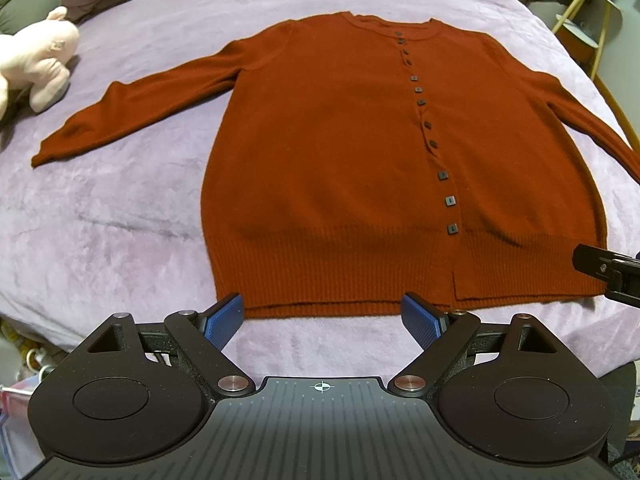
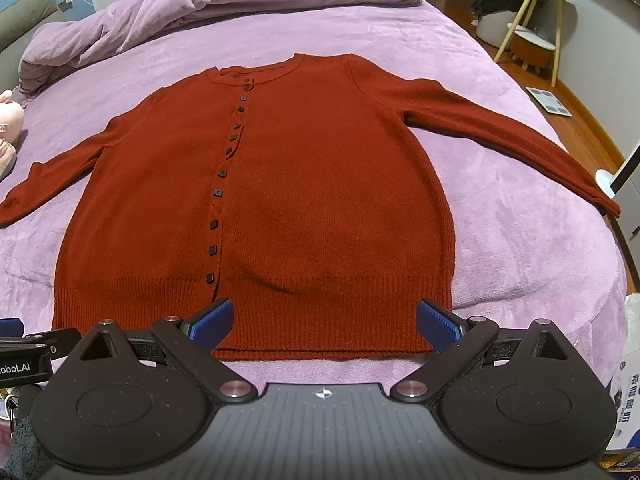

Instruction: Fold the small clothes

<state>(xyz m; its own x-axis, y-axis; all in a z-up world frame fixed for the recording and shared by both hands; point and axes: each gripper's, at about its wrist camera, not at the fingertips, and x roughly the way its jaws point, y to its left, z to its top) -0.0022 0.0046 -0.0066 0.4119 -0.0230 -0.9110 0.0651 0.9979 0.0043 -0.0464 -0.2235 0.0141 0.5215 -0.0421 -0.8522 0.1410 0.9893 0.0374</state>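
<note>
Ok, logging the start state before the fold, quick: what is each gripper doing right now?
Left gripper: open, holding nothing, at the cardigan hem.
Right gripper: open, holding nothing, at the same hem.

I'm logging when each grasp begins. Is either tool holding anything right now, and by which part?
Nothing is held. The left tool and right tool are both open at the cardigan hem, not gripping it.

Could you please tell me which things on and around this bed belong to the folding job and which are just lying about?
For the job:
- rust-red cardigan, spread flat and buttoned
- left gripper, open
- right gripper, open

Lying about:
- pink plush toy
- bunched purple duvet
- bathroom scale on the floor
</note>
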